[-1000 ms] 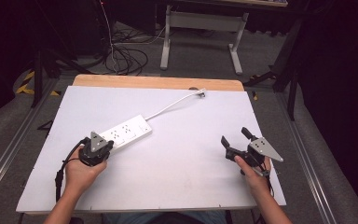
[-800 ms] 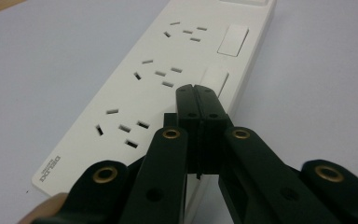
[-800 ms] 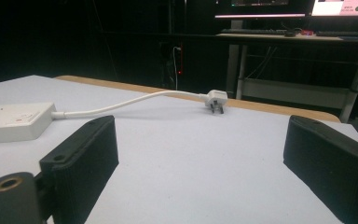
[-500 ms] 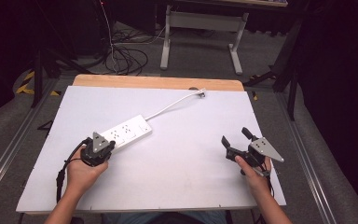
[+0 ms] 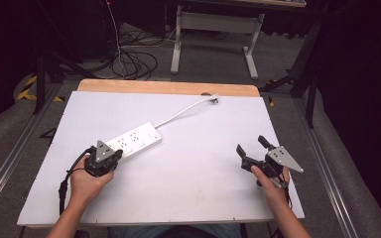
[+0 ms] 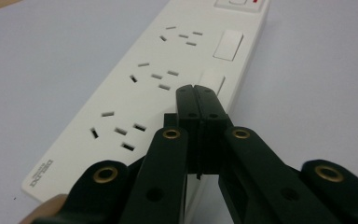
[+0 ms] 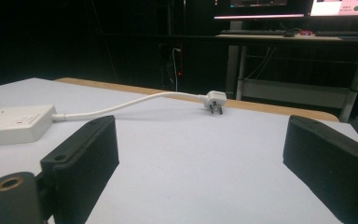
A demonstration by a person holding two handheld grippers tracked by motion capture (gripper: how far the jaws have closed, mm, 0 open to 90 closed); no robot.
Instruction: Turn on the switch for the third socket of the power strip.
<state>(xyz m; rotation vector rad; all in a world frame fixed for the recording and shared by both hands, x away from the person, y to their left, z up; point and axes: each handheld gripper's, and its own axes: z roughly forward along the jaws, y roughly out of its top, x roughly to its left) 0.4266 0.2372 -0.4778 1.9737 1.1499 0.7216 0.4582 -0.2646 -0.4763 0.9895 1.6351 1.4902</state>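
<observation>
We see left tongs clenched, tips over near end of long white plastic power strip. Strip flat on matte white desk, left of centre, long axis running near-left to far-right. Smooth white cord arcs to white plug by far wooden edge. Right tongs released, well apart.

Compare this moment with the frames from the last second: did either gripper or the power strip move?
No visible change. The left gripper stays shut with its tips over the near end of the power strip; the right gripper stays open over the bare table. The plug lies where it was.
</observation>
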